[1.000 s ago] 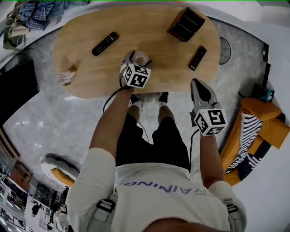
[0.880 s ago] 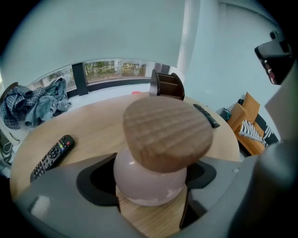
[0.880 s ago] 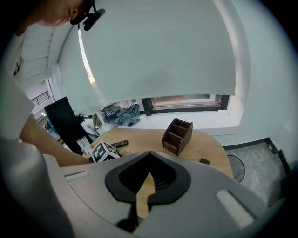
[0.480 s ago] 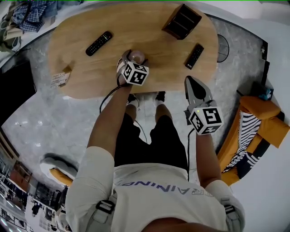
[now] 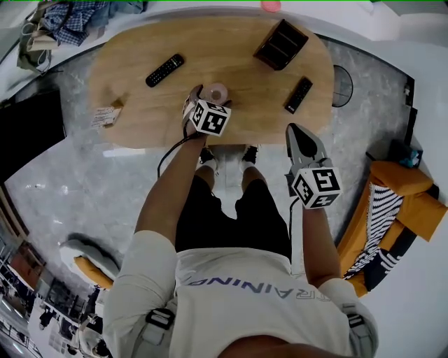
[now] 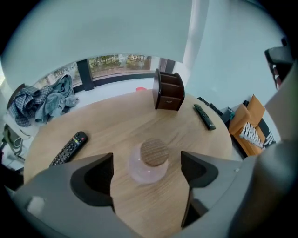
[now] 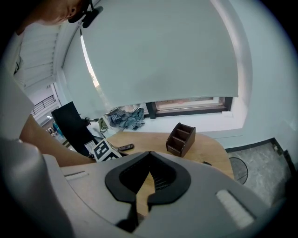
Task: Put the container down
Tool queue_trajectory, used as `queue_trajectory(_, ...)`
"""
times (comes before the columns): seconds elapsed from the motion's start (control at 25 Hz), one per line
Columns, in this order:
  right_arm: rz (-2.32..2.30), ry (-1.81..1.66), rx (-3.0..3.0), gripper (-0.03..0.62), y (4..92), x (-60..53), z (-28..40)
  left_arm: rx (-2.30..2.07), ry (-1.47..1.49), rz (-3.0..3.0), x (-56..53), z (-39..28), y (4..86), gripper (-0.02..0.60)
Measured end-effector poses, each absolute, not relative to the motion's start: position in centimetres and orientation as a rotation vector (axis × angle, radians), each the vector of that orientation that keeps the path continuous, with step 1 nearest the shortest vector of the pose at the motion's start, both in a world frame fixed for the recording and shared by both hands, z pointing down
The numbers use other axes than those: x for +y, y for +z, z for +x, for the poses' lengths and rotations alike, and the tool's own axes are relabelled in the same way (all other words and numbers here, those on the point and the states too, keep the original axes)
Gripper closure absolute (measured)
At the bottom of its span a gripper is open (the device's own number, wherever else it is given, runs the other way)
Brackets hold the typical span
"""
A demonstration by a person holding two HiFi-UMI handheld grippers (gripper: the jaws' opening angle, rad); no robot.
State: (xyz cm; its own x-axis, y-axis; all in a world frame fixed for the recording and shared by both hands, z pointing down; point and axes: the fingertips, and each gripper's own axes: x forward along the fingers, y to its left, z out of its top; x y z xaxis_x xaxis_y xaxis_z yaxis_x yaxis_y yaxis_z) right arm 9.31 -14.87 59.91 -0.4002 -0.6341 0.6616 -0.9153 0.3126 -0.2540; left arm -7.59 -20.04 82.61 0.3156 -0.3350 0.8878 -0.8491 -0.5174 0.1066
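Observation:
The container (image 5: 216, 91), a clear pinkish jar with a round cork lid (image 6: 154, 152), stands upright on the oval wooden table (image 5: 140, 105) near its front edge. My left gripper (image 5: 210, 97) points steeply down over it. Its jaws have just been opening and now stand wide on either side of the container (image 6: 148, 162), with a gap at each pad. My right gripper (image 5: 299, 133) hangs shut with nothing in it, off the table's front right edge and above the floor. In the right gripper view (image 7: 148, 173) its jaws meet.
Two black remotes (image 5: 164, 70) (image 5: 298, 94) lie on the table. A dark wooden organiser (image 5: 282, 43) stands at the back right and a small card (image 5: 106, 115) at the left edge. Clothes (image 5: 63, 21) are heaped beyond the table, and an orange sofa (image 5: 409, 192) is on the right.
My left gripper has drawn back slightly from the container, and more of the jar's lid now shows beyond the marker cube. The right gripper has stayed where it was.

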Motion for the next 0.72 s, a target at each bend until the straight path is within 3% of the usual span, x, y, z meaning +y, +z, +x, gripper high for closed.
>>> queue_trajectory(0.16, 1.334, 0.835, -2.175, 0.579, 57.8, -14.6, 9.2, -1.105, 1.05, 1.979, -17.6, -8.7, 77.3, 0.147)
queue_trajectory(0.36, 1.266, 0.796, -2.232, 0.579, 55.3, -14.6, 8.0, -1.232, 0.888, 1.988, -15.4, -10.6, 69.8, 0.278)
queue_trajectory(0.52, 1.196, 0.752, -2.298, 0.579, 51.9, -14.7, 5.6, -1.328, 0.731, 1.987, -14.3, -12.3, 62.3, 0.318)
queue_trajectory(0.64, 1.138, 0.695, -2.37, 0.579, 48.6, -15.0, 3.3, -1.423, 0.651, 2.003, -13.0, -13.9, 56.3, 0.383)
queue_trajectory(0.72, 1.108, 0.65, -2.421, 0.579, 46.1, -15.3, 2.0, -1.508, 0.595, 1.99, -12.0, -15.3, 52.3, 0.471)
